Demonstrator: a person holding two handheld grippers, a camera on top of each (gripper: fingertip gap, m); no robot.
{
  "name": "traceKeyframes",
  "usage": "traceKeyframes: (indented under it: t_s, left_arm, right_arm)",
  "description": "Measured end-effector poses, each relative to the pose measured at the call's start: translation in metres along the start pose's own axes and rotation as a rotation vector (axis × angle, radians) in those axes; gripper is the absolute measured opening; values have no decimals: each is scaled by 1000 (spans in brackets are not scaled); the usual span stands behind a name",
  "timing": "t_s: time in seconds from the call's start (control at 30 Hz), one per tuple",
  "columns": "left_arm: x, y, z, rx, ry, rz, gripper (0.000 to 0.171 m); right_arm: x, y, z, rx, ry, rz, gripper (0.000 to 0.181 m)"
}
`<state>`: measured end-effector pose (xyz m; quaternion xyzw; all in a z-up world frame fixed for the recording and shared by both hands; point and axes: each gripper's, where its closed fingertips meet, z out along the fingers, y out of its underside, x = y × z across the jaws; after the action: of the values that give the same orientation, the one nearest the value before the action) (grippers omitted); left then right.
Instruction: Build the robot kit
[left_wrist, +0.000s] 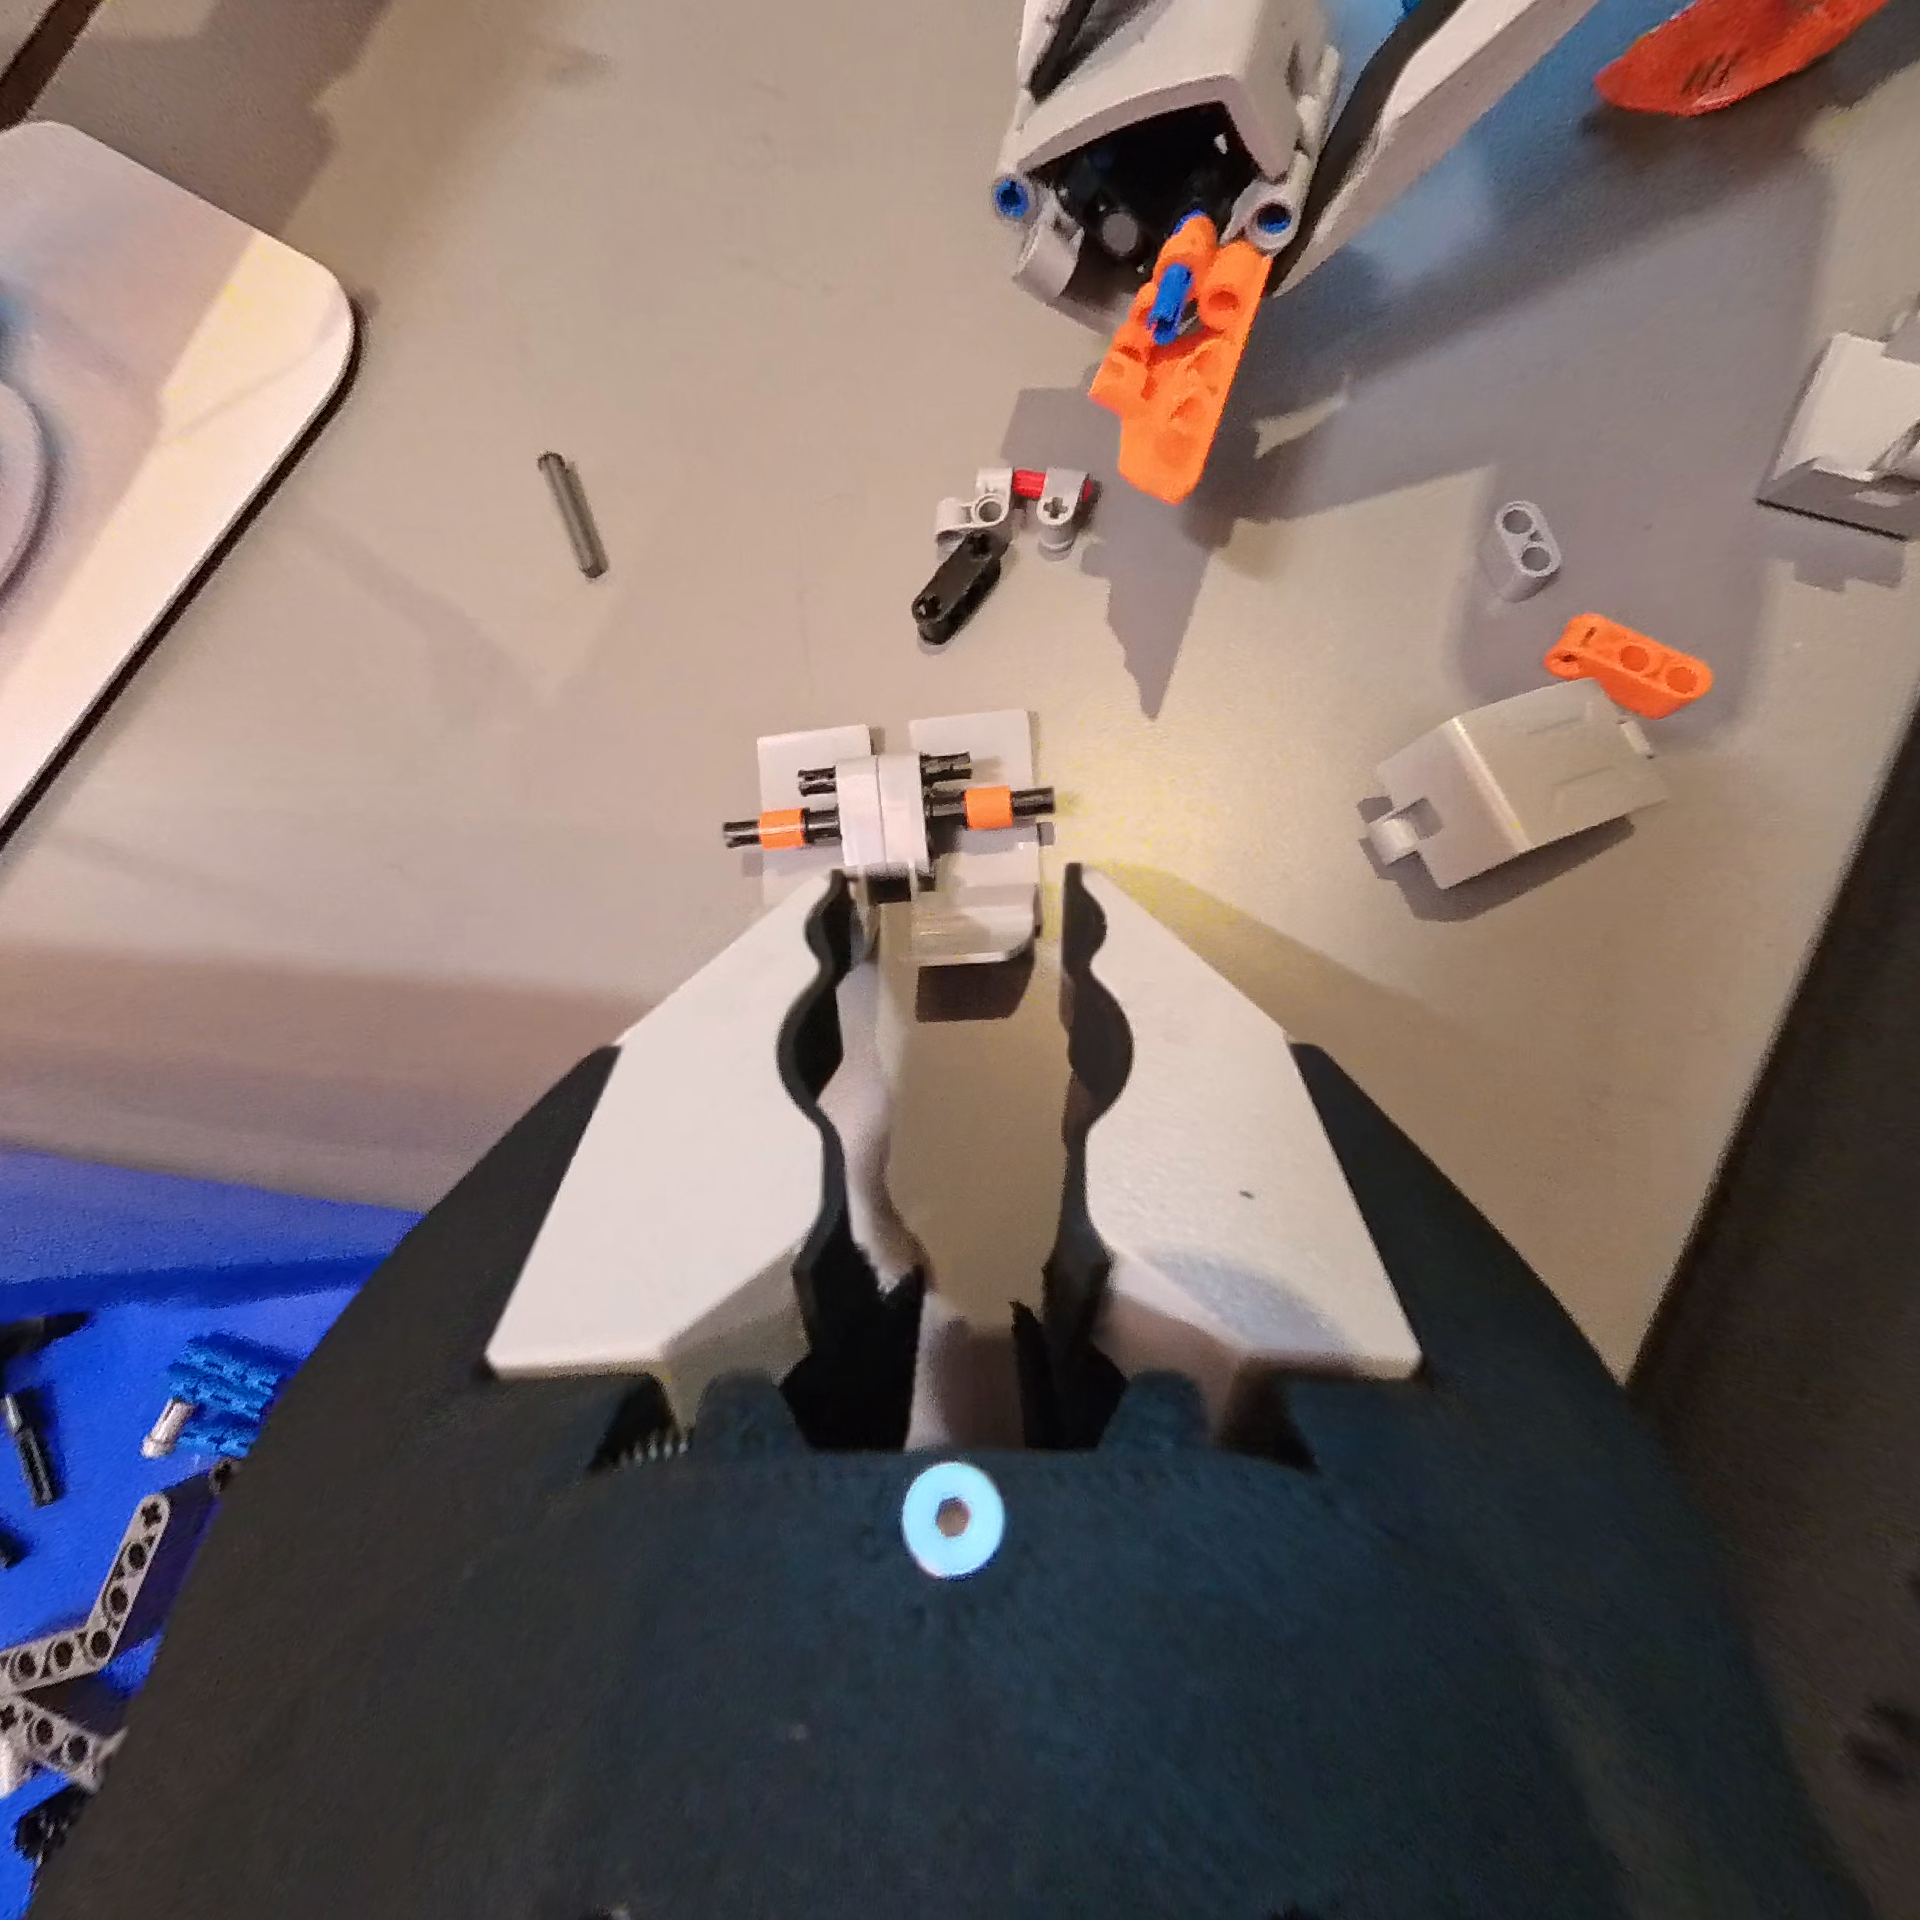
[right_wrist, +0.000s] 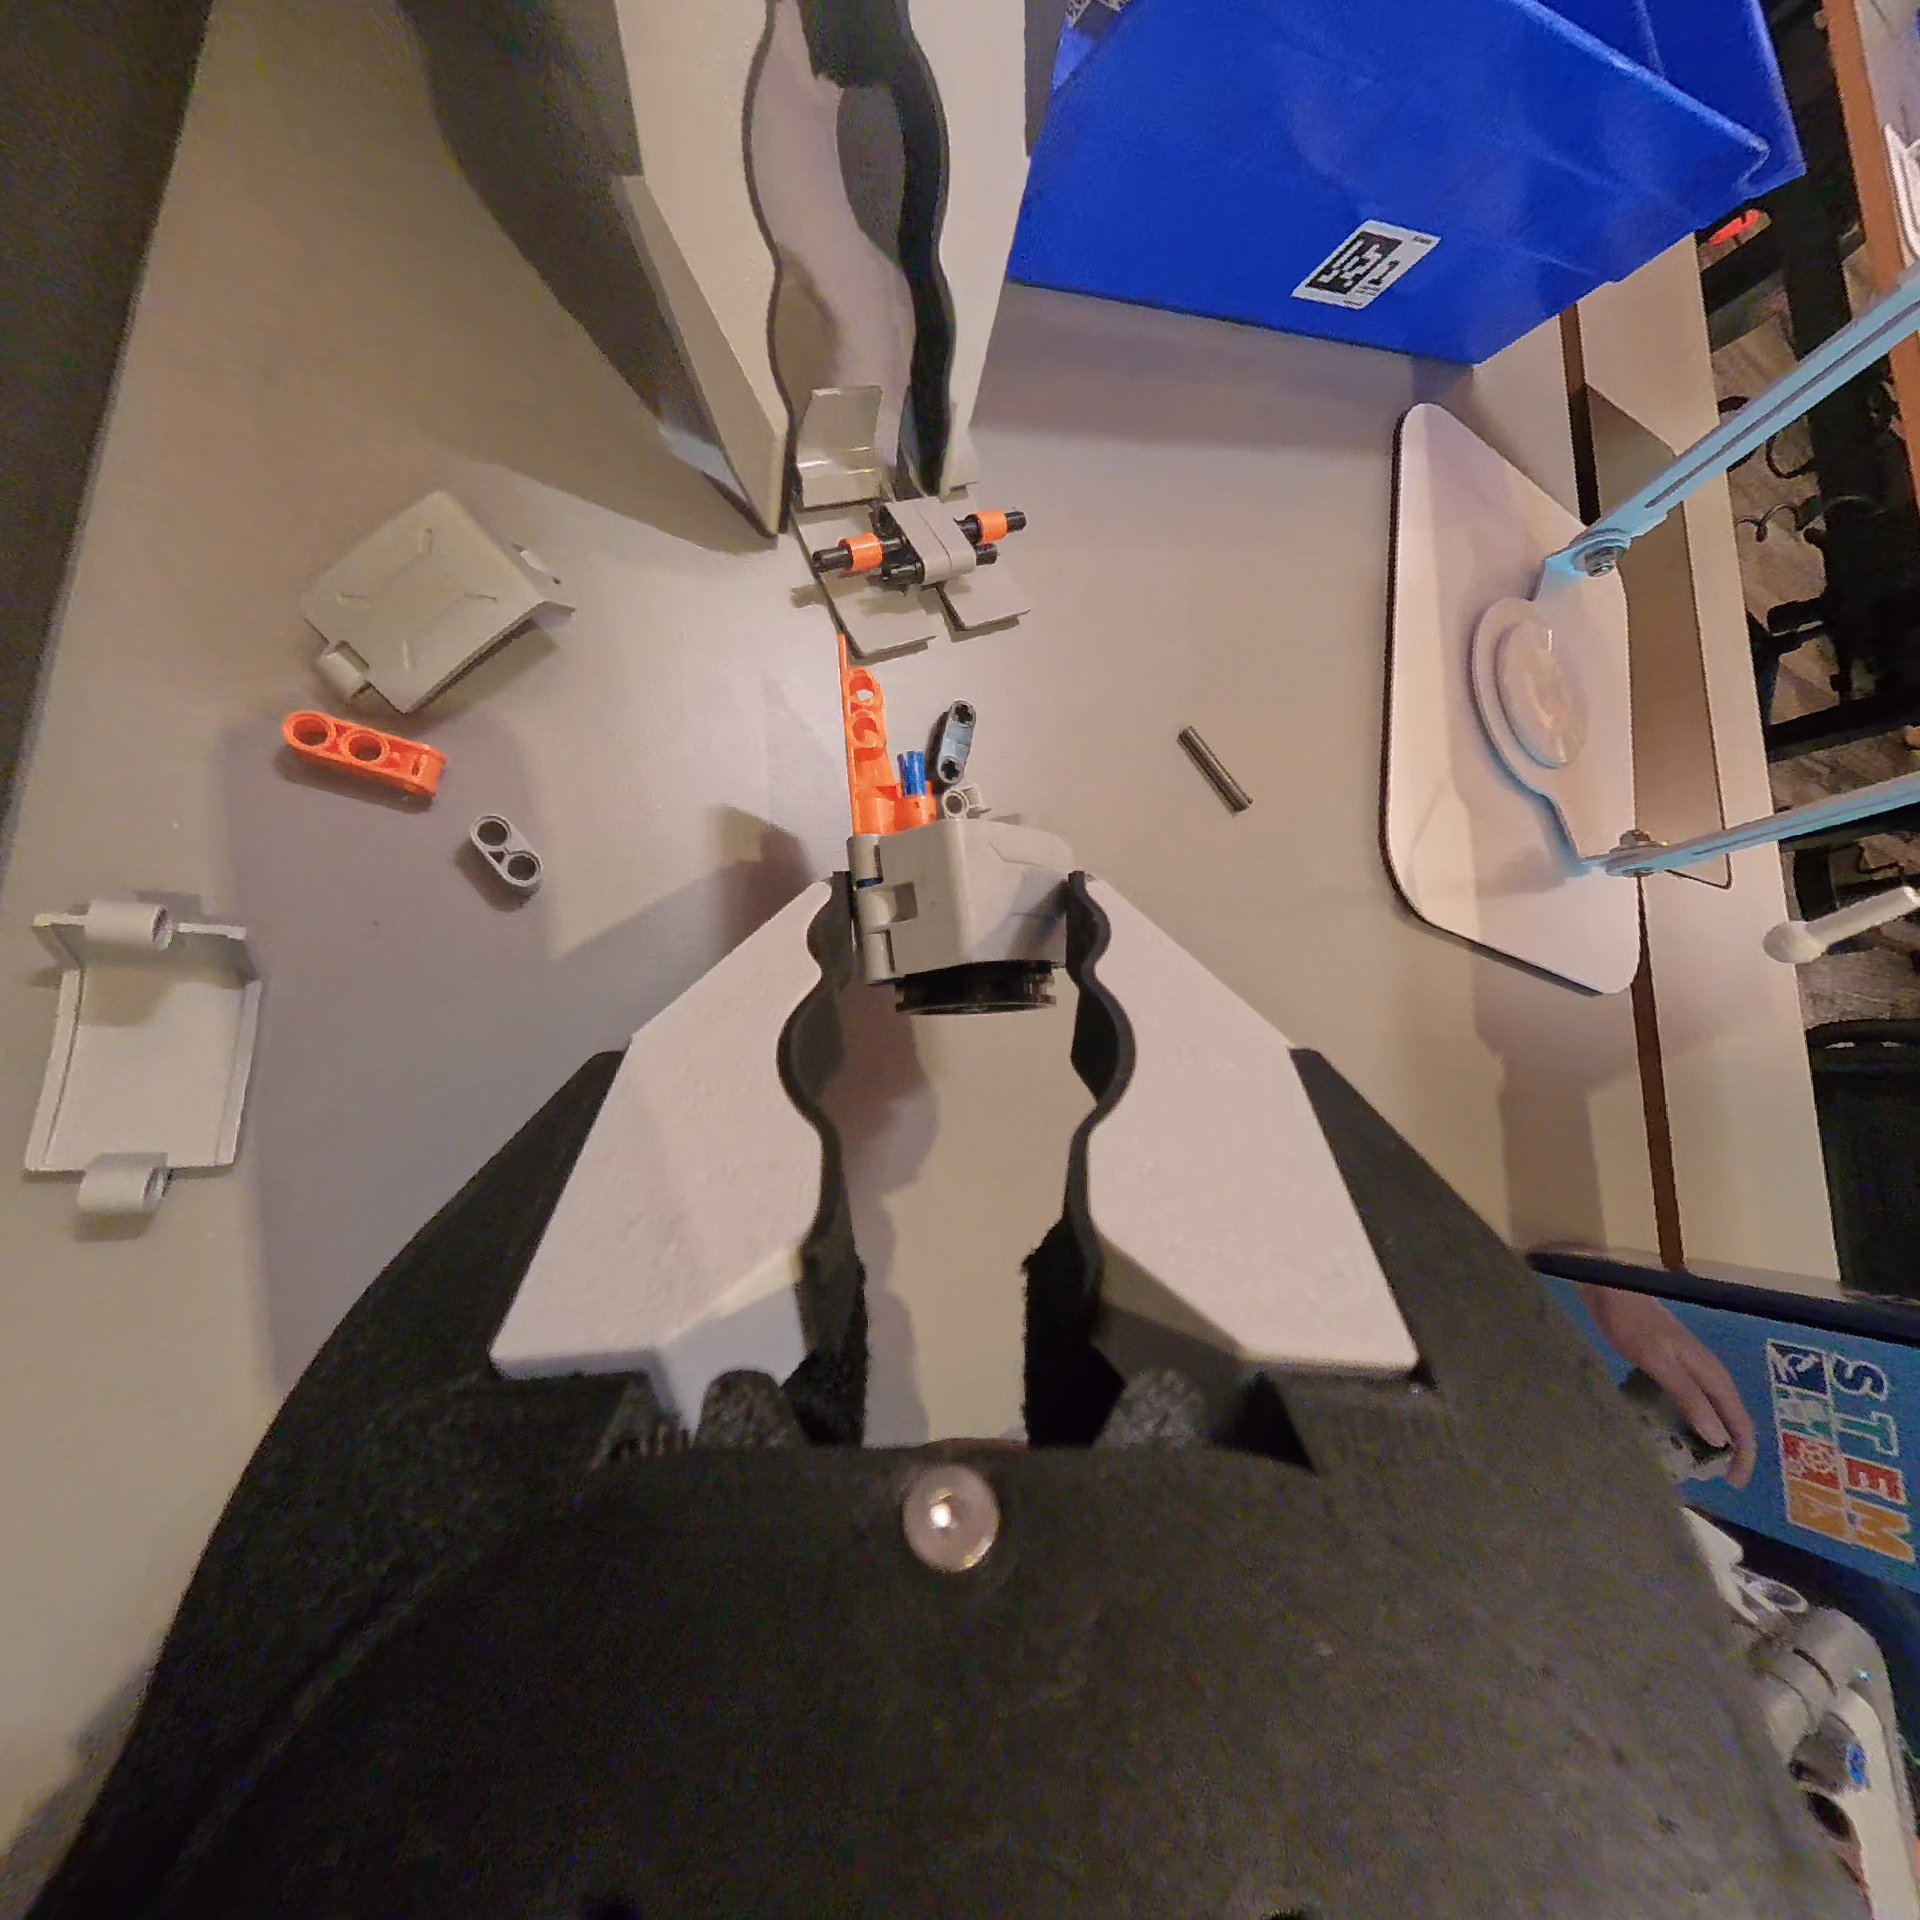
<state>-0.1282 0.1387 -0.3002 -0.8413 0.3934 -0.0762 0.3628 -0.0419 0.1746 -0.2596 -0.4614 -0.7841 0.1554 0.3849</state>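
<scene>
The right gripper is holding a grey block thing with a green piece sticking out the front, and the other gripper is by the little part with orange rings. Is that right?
Almost. The piece sticking out of the grey block is orange, not green; the right wrist view shows it. The right gripper does hold that block, and the left gripper is at the little part with orange rings.

Left wrist view: close above the worktop (left_wrist: 623, 312), looking steeply down and forward along the left gripper (left_wrist: 948, 883); blue bin at its near left, worktop edge at right. Right wrist view: similar height, facing the opposite way along the right gripper (right_wrist: 948, 883), toward the blue bin (right_wrist: 1351, 156). Shared: the mid-worktop with the small grey assembly (left_wrist: 894, 821) (right_wrist: 920, 551), orange beam (left_wrist: 1631, 665) (right_wrist: 358, 750), dark pin (left_wrist: 574, 514) (right_wrist: 1214, 769), white board (left_wrist: 156, 436) (right_wrist: 1507, 727).
</scene>
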Motion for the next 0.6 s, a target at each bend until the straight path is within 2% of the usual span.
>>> traceKeyframes:
  t_s: [0.6]
  left_arm:
    - [7,-1,-1,3,13,39,33]
  right_arm:
    - [-10,-3,6,26,-66,39,38]
